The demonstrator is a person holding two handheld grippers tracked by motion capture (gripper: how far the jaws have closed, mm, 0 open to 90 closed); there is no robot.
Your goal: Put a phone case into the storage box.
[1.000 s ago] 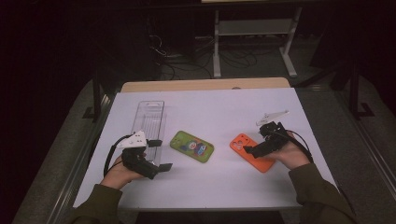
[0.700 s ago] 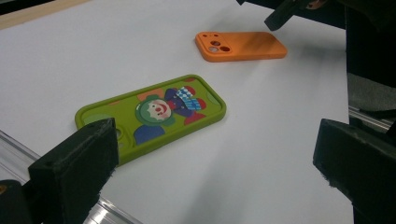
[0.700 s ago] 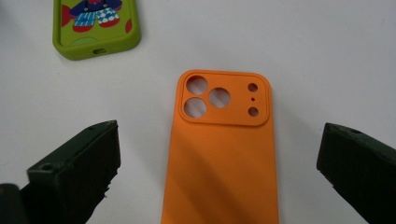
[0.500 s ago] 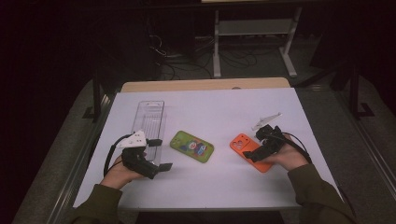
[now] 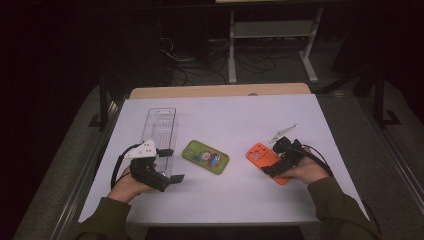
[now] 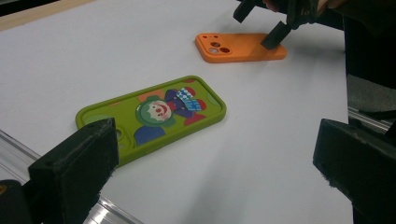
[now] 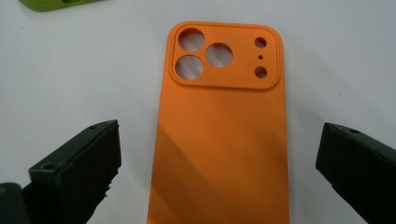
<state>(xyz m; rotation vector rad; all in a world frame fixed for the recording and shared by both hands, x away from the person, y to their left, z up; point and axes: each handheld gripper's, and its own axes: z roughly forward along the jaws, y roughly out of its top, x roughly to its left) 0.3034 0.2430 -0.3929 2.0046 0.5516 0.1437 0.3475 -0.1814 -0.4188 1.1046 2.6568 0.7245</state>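
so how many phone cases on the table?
2: green case mid-table, right of the clear rack; orange case further right, flat between the open right gripper's jaws.

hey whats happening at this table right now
A person works at a white table with a hand-held gripper in each hand. The right hand-held gripper is open, its jaws either side of the orange phone case lying back up. The left hand-held gripper rests open near the green clown phone case. A clear tray sits at the left.
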